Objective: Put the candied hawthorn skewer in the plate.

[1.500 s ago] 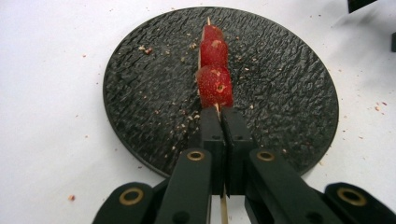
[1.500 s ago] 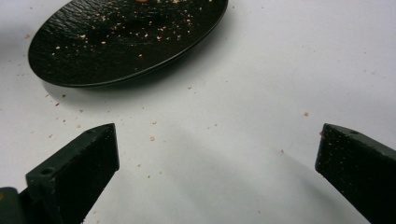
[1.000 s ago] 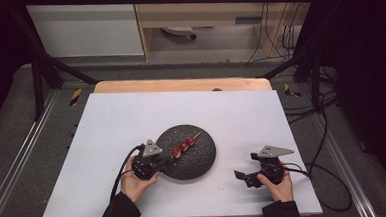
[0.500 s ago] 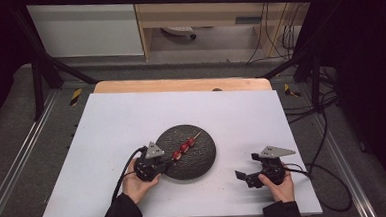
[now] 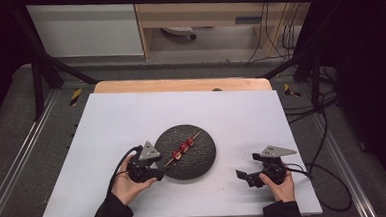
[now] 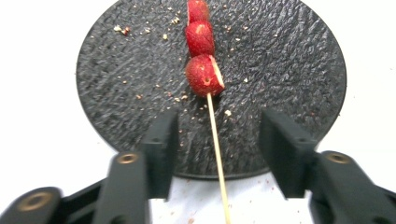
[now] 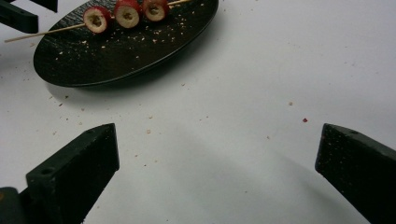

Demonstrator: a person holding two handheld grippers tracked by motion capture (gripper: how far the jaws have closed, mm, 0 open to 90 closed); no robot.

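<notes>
1. Opening just now, the left gripper (image 6: pixel 217 140) has its jaws apart on either side of the skewer's (image 6: pixel 217 154) bare stick, pads clear of it; judging by this, it is letting the stick go.
2. The skewer lies across the black plate (image 5: pixel 199 161), its 3 red fruit pieces (image 5: pixel 183 148) resting on the plate and the stick end jutting past the plate's rim toward that gripper.
3. The right gripper (image 5: pixel 252 169) sits idle near the desk's front right corner, jaws spread wide with nothing between them, probably kept clear.
4. Crumbs speckle the plate and the white desk (image 5: pixel 131 121) around it.
5. Beyond the desk's far edge stand a wooden shelf (image 5: pixel 201 13), a white cabinet (image 5: pixel 86 29) and trailing cables (image 5: pixel 277 39).
</notes>
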